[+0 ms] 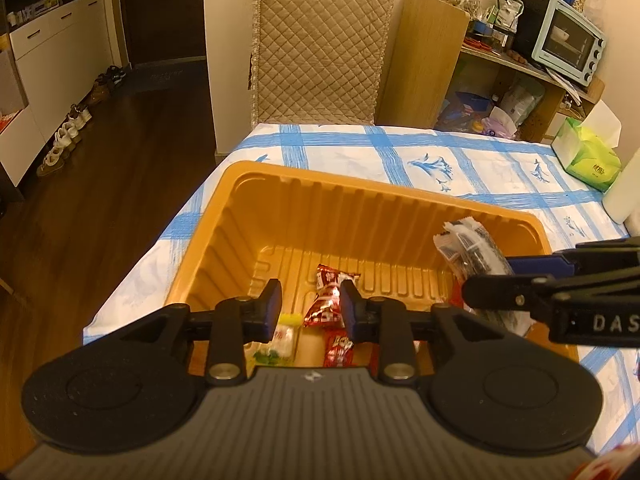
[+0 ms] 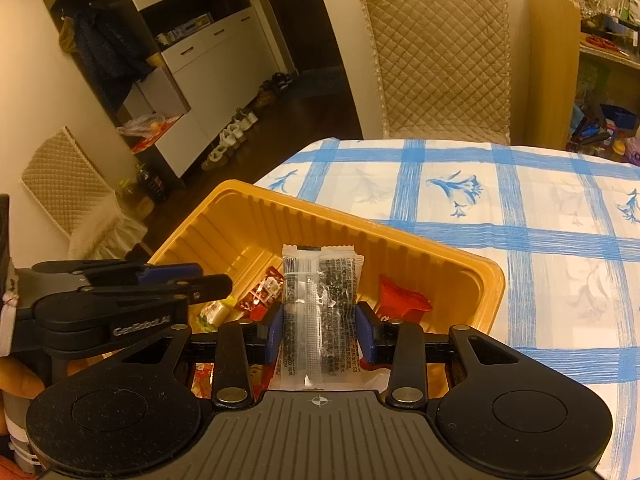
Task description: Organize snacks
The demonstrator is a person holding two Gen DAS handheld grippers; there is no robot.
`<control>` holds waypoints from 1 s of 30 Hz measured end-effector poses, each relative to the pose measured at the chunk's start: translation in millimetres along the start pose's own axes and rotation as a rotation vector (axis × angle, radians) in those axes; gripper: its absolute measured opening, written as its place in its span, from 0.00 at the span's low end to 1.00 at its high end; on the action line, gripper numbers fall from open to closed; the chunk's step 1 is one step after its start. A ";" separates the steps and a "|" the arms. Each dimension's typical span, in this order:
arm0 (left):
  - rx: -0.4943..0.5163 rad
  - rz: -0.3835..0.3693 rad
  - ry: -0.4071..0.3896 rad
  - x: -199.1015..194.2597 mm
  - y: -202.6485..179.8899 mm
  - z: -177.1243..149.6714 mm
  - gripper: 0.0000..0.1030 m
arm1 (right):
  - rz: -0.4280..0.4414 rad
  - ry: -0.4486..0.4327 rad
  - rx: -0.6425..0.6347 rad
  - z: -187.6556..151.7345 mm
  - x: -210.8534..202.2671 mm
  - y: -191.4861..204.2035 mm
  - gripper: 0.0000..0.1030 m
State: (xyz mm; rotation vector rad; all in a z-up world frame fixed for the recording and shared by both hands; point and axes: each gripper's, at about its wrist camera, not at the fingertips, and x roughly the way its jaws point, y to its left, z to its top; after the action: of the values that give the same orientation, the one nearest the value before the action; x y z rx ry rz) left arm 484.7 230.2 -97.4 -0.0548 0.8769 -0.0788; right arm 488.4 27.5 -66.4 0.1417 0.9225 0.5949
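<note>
An orange plastic tray (image 1: pixel 360 186) (image 2: pixel 490 280) sits on the near left corner of the blue-checked tablecloth. My left gripper (image 1: pixel 311 306) hangs over the tray, open, its pads apart with nothing pressed between them. Below it lie a red foil snack packet (image 1: pixel 326 300), a second red packet (image 1: pixel 338 346) and a white and green packet (image 1: pixel 280 340). My right gripper (image 2: pixel 320 326) is shut on a clear packet of dark snacks (image 2: pixel 320 300), held upright above the tray's right side. That packet (image 1: pixel 468 248) also shows in the left wrist view. Another red packet (image 2: pixel 402 300) lies in the tray's right end.
A quilted beige chair (image 1: pixel 320 40) stands at the table's far edge. A green tissue box (image 1: pixel 588 156) and a white upright object (image 1: pixel 624 188) are at the table's right. A wooden shelf with a toaster oven (image 1: pixel 568 44) stands beyond. Dark floor drops off left of the tray.
</note>
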 end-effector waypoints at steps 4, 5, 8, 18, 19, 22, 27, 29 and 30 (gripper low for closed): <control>-0.009 -0.003 -0.006 -7.7 4.4 -4.6 0.33 | 0.000 0.005 -0.006 0.5 5.4 2.8 0.37; -0.013 -0.004 -0.006 -9.6 5.7 -5.2 0.34 | 0.000 0.006 -0.009 0.9 7.1 3.8 0.37; -0.022 -0.003 -0.011 -14.9 8.3 -7.0 0.36 | 0.000 -0.008 -0.021 2.0 10.5 7.9 0.38; -0.049 0.015 -0.053 -47.9 7.9 -17.1 0.47 | 0.035 -0.089 0.038 1.6 -11.4 8.5 0.65; -0.048 0.017 -0.058 -53.0 6.6 -18.3 0.50 | 0.038 -0.082 0.044 0.2 -16.7 7.9 0.66; -0.047 0.017 -0.067 -69.7 1.4 -25.4 0.52 | 0.030 -0.066 0.056 -9.8 -36.9 6.9 0.71; -0.038 0.004 -0.063 -100.5 -14.1 -43.1 0.52 | 0.006 -0.095 0.046 -39.3 -81.5 8.5 0.83; -0.034 -0.004 -0.054 -113.6 -22.7 -53.9 0.53 | -0.009 -0.098 0.051 -53.3 -99.2 9.4 0.85; -0.035 -0.002 -0.049 -120.4 -27.7 -60.0 0.53 | -0.018 -0.096 0.054 -60.1 -108.5 10.0 0.85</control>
State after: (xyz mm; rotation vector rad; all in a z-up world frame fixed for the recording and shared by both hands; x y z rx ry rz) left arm 360.6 212.7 -41.4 -0.0898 0.8295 -0.0639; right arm 387.5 -30.7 -22.5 0.2091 0.8460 0.5421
